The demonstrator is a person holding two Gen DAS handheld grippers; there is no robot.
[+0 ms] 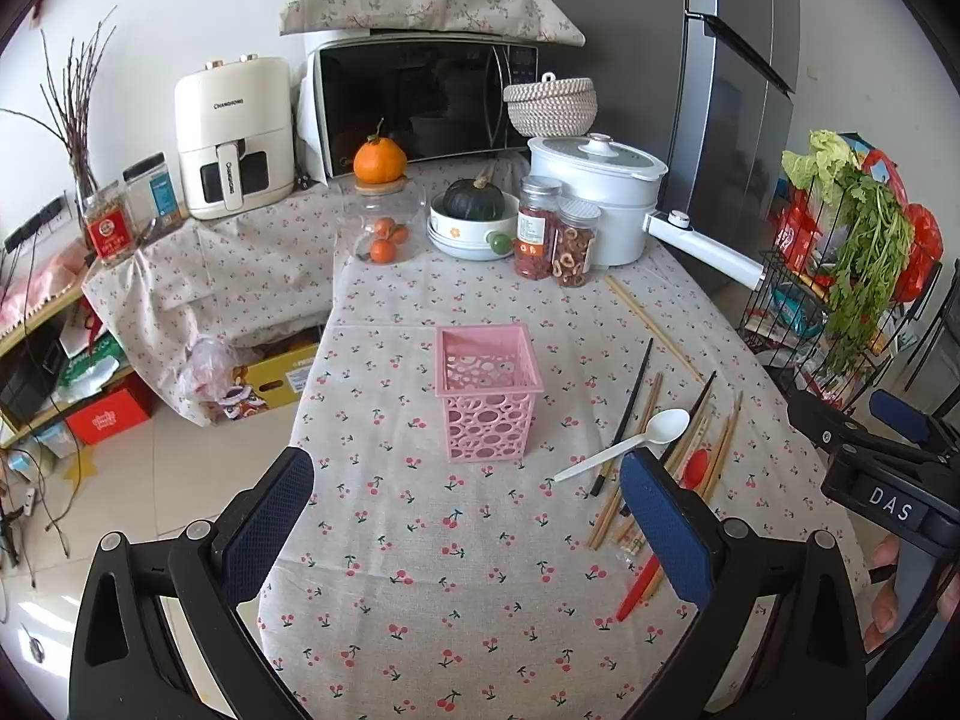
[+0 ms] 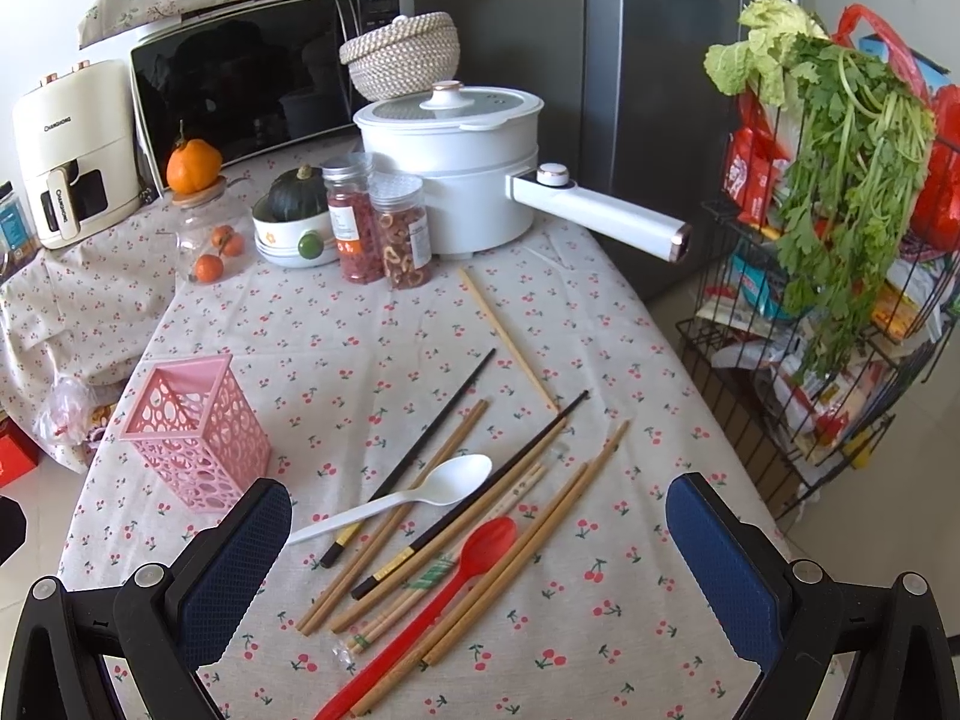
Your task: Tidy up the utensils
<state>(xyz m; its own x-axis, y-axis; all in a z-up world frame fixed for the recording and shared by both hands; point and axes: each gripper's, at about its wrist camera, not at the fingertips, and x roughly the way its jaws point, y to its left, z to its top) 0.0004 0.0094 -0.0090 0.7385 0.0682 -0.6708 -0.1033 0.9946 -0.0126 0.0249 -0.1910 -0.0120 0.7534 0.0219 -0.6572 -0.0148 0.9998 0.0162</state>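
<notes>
An empty pink perforated holder (image 1: 487, 393) (image 2: 198, 431) stands upright on the cherry-print tablecloth. To its right lies a loose heap of utensils: a white spoon (image 1: 630, 441) (image 2: 414, 498), a red spoon (image 2: 456, 576) (image 1: 696, 468), black chopsticks (image 2: 420, 450) (image 1: 627, 414) and several wooden chopsticks (image 2: 528, 528). One pale chopstick (image 2: 507, 339) lies apart, farther back. My left gripper (image 1: 468, 504) hovers open in front of the holder, holding nothing. My right gripper (image 2: 480, 540) is open above the heap, nothing between its fingers. It also shows at the right edge of the left wrist view as a black gripper body (image 1: 888, 480).
At the back stand a white electric pot (image 2: 456, 168) with a long handle, two snack jars (image 2: 378, 228), a bowl with a squash (image 2: 300, 222), a glass jar of oranges (image 2: 210, 240), a microwave and an air fryer. A wire rack of greens (image 2: 840, 276) stands off the table's right edge.
</notes>
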